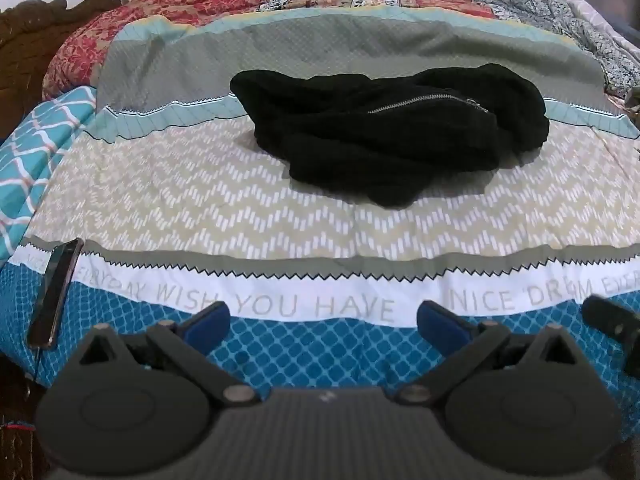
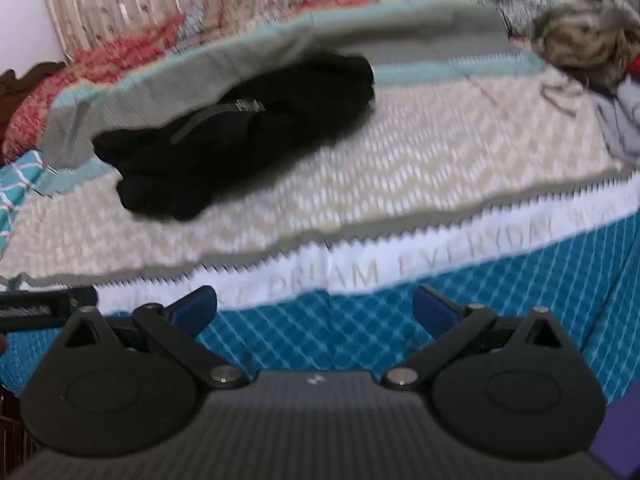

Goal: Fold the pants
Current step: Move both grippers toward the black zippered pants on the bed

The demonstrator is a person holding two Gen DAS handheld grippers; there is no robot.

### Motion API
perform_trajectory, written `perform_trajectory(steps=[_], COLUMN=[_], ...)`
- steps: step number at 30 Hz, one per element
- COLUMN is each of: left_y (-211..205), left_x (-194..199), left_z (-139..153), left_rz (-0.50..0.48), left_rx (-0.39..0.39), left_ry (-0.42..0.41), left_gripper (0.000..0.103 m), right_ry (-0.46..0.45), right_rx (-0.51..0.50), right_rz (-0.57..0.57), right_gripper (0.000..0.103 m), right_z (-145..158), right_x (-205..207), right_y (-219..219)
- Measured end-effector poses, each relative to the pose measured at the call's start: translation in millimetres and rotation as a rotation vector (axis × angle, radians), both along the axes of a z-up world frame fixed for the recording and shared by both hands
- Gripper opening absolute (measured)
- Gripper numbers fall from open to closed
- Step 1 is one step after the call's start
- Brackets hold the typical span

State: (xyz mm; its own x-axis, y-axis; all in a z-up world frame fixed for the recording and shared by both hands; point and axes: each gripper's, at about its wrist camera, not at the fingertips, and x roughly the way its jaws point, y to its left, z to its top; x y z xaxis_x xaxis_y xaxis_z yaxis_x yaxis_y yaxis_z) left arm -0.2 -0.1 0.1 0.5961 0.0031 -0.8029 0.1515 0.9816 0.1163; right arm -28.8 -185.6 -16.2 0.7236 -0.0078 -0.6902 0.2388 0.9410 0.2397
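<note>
**Pants bunched on the bed, both hand-held grippers spread and empty**

I see the black pants (image 1: 384,136) lying in a crumpled heap on the bed (image 1: 200,200), on the beige zigzag band of the bedspread and reaching onto the grey band behind it. A metal zipper (image 1: 428,102) shows on top of the heap.

My left hand-held gripper (image 1: 323,322) hangs over the blue diamond-patterned edge of the bedspread, tilted downward. Its blue pads (image 1: 210,320) stand wide apart with nothing between them. It is well short of the pants.

My right hand-held gripper (image 2: 314,312) sits over the same blue edge, jaws equally wide and empty. The right wrist view is blurred. There the pants (image 2: 240,136) lie ahead and to the left.

A dark phone (image 1: 56,292) lies at the left edge of the bed. A mottled bundle of cloth (image 2: 592,40) sits at the far right.
</note>
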Motion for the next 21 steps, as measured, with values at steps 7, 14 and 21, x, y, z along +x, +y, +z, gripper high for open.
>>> perform_trajectory(steps=[7,14,21], left_y=[-2,-5,2], left_x=[-9,-26,-25], left_z=[5,23,17], left_rz=[-0.020,-0.032,-0.040], left_rx=[-0.006,-0.004,-0.101], left_ry=[0.003,-0.034,0.038], left_gripper=[0.103,0.103,0.103], right_ry=[-0.061,-0.114,-0.102], right_rx=[-0.035,-0.083,-0.059], right_rz=[0.034,0.047,0.044], right_gripper=[0.103,0.103,0.103], right_z=[22,32,26], right_x=[-3,-14,-13], right_y=[8,13,11])
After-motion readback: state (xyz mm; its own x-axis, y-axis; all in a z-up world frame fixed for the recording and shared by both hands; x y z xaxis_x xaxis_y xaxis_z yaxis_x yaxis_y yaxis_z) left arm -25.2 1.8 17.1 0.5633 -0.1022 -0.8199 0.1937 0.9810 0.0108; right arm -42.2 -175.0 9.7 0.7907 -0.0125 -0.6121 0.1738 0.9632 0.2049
